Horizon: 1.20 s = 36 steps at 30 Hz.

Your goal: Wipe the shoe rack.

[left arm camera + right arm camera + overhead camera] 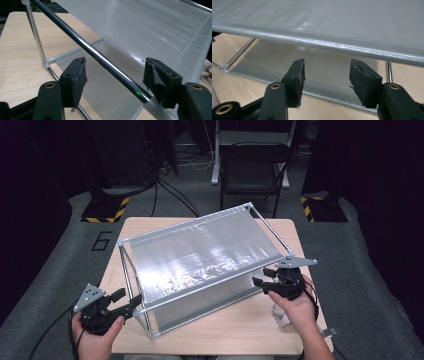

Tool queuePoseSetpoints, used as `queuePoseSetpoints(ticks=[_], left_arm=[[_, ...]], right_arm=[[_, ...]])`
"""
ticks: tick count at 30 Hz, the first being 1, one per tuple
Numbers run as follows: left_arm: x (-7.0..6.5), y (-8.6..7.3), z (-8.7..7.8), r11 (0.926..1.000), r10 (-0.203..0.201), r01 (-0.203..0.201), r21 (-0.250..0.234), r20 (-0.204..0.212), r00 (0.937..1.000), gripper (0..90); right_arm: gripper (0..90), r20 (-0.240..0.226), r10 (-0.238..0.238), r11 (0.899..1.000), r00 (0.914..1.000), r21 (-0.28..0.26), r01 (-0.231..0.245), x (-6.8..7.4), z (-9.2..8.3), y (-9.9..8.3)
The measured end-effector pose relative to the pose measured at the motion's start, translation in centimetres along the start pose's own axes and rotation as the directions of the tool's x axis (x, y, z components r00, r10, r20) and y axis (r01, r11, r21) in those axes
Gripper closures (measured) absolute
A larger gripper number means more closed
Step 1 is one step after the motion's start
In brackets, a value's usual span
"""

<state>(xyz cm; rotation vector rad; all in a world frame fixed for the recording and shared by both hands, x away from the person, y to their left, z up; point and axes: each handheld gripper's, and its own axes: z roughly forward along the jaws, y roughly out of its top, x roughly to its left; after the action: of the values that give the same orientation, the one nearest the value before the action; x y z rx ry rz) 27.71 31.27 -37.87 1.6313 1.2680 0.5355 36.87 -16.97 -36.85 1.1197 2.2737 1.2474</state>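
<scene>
A metal-rod frame (pixel 134 280) with a translucent mesh sheet (pixel 200 255) stretched over its top stands tilted on the wooden table (pixel 225 330). My left gripper (pixel 129 299) is at the frame's near left corner. In the left gripper view its jaws (pixel 115 67) stand wide, and a chrome rod (pixel 100 58) runs diagonally between them without touching the pads. My right gripper (pixel 261 276) is at the frame's right side. It is open (pixel 327 65) just below the sheet's hemmed edge (pixel 324 43), with nothing between its pads.
A lower mesh shelf (pixel 324 75) lies under the top sheet. A white cloth (pixel 281 315) sits by the right hand. Behind the table stand a black chair (pixel 252 167) and two yellow-and-black striped bases (pixel 105 210).
</scene>
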Motion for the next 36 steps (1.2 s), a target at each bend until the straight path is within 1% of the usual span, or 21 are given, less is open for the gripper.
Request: queuePoseSetpoints(ticks=[1,2,3,5,8,9,10,12,15,17,19,20,21,22,23,25,29,31,32,34,36], left_arm=[[0.5,0.4,0.1,0.9999,0.013,-0.013,0.007,0.008,0.9999,35.0],[0.5,0.4,0.1,0.9999,0.013,-0.013,0.007,0.008,0.9999,35.2],[0.7,0.7,0.1,0.999,0.04,-0.04,0.018,0.009,0.9992,35.2],[1.1,1.1,0.4,0.9986,0.051,-0.051,0.016,0.001,0.9987,35.9],[1.6,1.7,0.8,0.9989,0.047,-0.047,0.008,0.015,0.9988,35.9],[1.8,1.9,1.0,0.999,0.045,-0.045,0.003,0.003,0.999,35.9],[2.1,2.2,1.2,0.9986,0.049,-0.049,0.02,0.007,0.9988,35.9],[2.6,2.6,1.8,0.9987,0.047,-0.047,0.019,0.0,0.9989,35.9],[3.3,3.1,2.6,0.9979,0.059,-0.059,0.028,-0.012,0.9982,35.9],[3.9,3.3,3.1,0.9984,0.045,-0.045,0.034,0.006,0.999,36.1],[4.4,3.5,3.8,0.9984,0.04,-0.04,0.04,0.002,0.9992,37.0],[4.6,3.6,3.9,0.9981,0.041,-0.041,0.045,0.008,0.9991,39.1],[4.8,3.6,4.2,0.9981,0.034,-0.035,0.05,0.019,0.9993,40.6],[4.9,3.7,4.3,0.9984,0.02,-0.022,0.052,0.021,0.9996,40.9],[5.1,3.7,4.4,0.9984,0.019,-0.02,0.053,0.022,0.9996,41.3],[5.3,3.8,4.6,0.9986,0.009,-0.011,0.051,0.029,0.9995,41.2],[6.0,4.1,5.0,0.9985,0.003,-0.006,0.055,0.052,0.9986,39.6],[6.2,4.1,5.2,0.9979,0.002,-0.006,0.065,0.059,0.9983,38.7],[6.3,4.1,5.4,0.9976,0.001,-0.005,0.069,0.068,0.9977,38.5],[6.5,4.1,5.6,0.9971,-0.009,0.001,0.076,0.096,0.9954,39.5],[6.4,4.1,5.6,0.9969,-0.01,0.003,0.079,0.095,0.9954,40.2]], right_arm=[[46.2,-0.002,-0.003,1.0,1.0,0.0,0.003,0.1,-0.1,-0.1],[46.2,-0.002,-0.003,1.0,1.0,0.0,0.003,0.1,-0.1,-0.1],[46.2,-0.004,-0.005,1.0,1.0,-0.002,0.005,0.1,-0.1,-0.1],[46.2,-0.005,-0.005,1.0,1.0,-0.008,0.005,0.2,-0.2,-0.2],[46.1,-0.017,0.002,1.0,0.9999,-0.016,-0.003,0.5,-0.2,-0.3],[46.1,-0.021,-0.001,1.0,0.9998,-0.017,0.0,0.5,-0.2,-0.3],[46.1,-0.024,-0.005,1.0,0.9997,-0.016,0.005,0.6,-0.2,-0.4],[45.9,-0.027,-0.006,1.0,0.9996,-0.014,0.005,0.9,-0.1,-0.4],[45.8,-0.032,-0.006,1.0,0.9995,-0.016,0.006,1.4,0.0,-0.5],[45.6,-0.042,-0.007,1.0,0.9991,-0.017,0.006,1.6,-0.1,-0.6],[45.2,-0.052,-0.01,1.0,0.9986,-0.021,0.009,1.9,-0.1,-0.6],[44.9,-0.056,-0.004,1.0,0.9984,-0.029,0.003,2.2,0.0,-0.6],[44.7,-0.065,-0.014,1.0,0.9978,-0.029,0.012,2.2,0.0,-0.6],[44.4,-0.072,-0.009,0.999,0.9974,-0.031,0.006,2.5,0.1,-0.6],[43.8,-0.082,-0.018,0.999,0.9965,-0.032,0.015,2.8,0.3,-0.5],[43.6,-0.083,-0.014,0.999,0.9965,-0.037,0.01,3.0,0.4,-0.5],[42.8,-0.106,-0.027,0.999,0.994,-0.031,0.024,3.8,1.0,-0.2],[42.7,-0.111,-0.033,0.999,0.9933,-0.028,0.03,4.1,1.2,-0.1],[42.7,-0.118,-0.041,0.999,0.9921,-0.033,0.038,4.2,1.3,0.0],[42.5,-0.124,-0.036,0.999,0.9916,-0.036,0.032,4.5,1.5,0.0],[42.2,-0.136,-0.036,0.999,0.99,-0.035,0.031,4.6,1.7,0.1]])
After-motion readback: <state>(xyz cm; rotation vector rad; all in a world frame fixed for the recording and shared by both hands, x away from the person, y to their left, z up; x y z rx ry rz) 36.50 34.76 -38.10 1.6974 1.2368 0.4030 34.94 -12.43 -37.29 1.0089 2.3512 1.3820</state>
